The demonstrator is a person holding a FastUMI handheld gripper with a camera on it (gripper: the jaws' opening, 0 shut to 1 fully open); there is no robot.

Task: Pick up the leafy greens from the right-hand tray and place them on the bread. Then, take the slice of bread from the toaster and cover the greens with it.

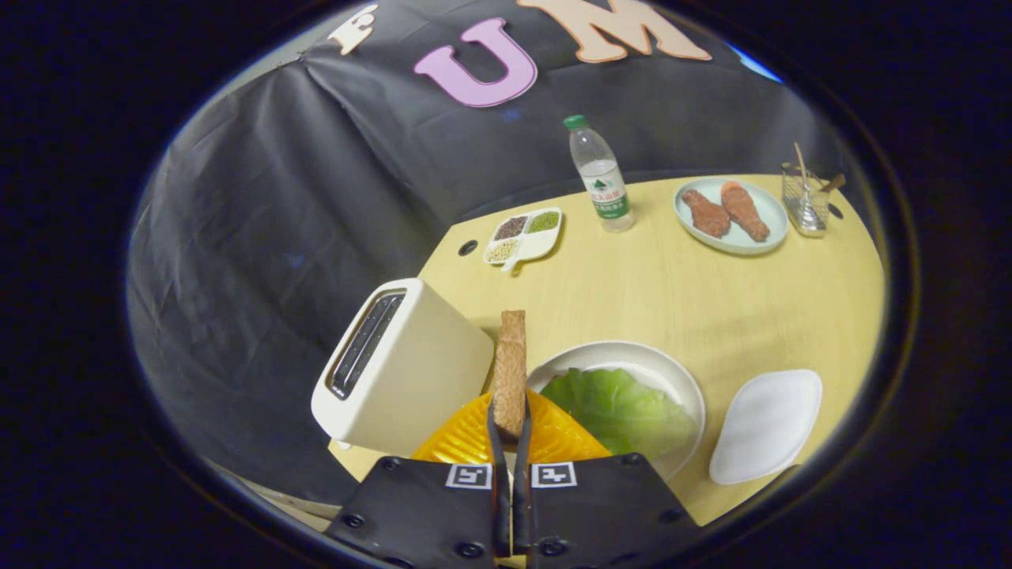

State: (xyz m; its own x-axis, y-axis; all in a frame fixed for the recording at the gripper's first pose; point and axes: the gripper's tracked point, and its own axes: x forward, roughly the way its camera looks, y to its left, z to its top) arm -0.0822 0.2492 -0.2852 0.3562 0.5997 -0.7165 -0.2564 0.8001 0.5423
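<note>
Jaws clamped on the bread slice (511,371), held edge-on and upright between the fingers of the gripper (511,431), out of the toaster (399,367) at 9 o'clock. Leafy greens (621,409) sit on the white plate (686,379) at 2 o'clock, just ahead. Risk: grip is only on the slice's lower edge, so tilting it flat could make it pivot or slip, landing off-centre or dragging the greens. Empty white tray (765,425) lies at 3 o'clock.

cream toaster (403,367), green greens (621,411), brown bread (511,371)
</note>
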